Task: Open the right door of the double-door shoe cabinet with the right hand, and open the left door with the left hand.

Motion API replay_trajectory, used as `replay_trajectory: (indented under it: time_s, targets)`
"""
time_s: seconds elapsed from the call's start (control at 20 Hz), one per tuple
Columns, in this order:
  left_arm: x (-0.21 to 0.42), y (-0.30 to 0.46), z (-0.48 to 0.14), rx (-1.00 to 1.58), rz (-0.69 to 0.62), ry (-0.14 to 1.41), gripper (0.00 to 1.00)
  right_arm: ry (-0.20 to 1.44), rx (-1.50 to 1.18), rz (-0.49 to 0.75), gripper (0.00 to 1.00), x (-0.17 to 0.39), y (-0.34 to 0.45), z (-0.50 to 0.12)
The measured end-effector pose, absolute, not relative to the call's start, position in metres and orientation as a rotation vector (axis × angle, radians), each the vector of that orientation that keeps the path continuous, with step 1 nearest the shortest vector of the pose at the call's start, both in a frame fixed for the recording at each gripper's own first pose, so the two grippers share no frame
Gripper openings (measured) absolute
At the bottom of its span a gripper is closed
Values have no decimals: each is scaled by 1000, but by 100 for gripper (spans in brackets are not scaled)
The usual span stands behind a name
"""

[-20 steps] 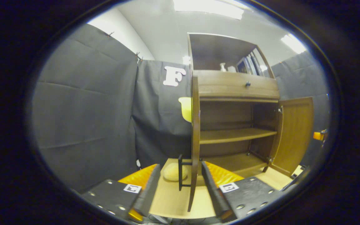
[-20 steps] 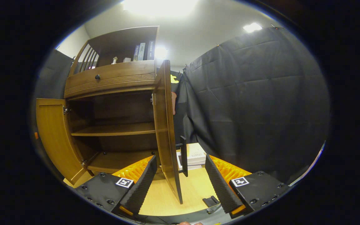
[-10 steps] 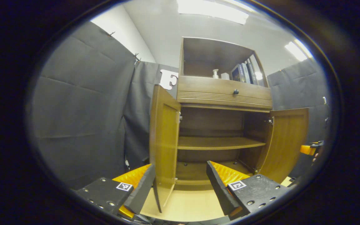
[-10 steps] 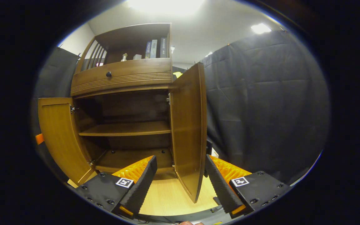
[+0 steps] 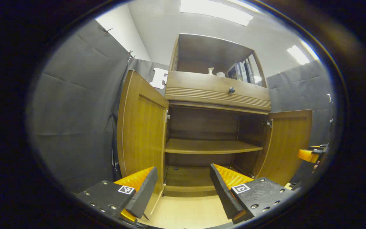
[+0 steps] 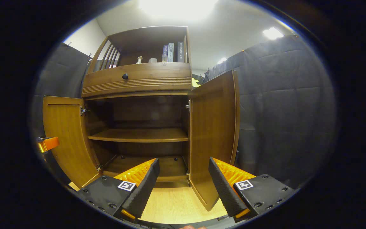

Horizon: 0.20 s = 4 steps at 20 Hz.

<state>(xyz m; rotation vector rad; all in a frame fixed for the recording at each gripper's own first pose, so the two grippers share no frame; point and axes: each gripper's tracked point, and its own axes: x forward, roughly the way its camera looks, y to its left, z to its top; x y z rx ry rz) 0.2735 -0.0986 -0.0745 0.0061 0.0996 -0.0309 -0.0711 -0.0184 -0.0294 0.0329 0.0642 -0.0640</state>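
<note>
We see the brown wooden shoe cabinet [image 5: 216, 95] with both doors swung wide; the left door [image 5: 141, 127] and the right door [image 6: 213, 127] stand outward, baring one shelf [image 6: 140, 135] inside.

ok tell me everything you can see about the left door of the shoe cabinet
The left door is a tall panel of warm brown wood, as it looks, with a raised frame around a recessed centre. It stands swung wide open, upright, hung by a metal hinge from the cabinet's left side, its inner face showing. In the right gripper view it appears at the far left. The left tongs are open just in front of it, not gripping it; nothing visibly touches it. Its handle cannot be seen.
</note>
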Motion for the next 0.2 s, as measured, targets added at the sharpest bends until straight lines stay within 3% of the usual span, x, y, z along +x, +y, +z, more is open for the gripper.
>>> replay_trajectory:
  time_s: [0.2]
  targets:
    - [284, -94, -74, 44, -34, 91, 94, 67, 49, -60, 92, -67, -16, -25]
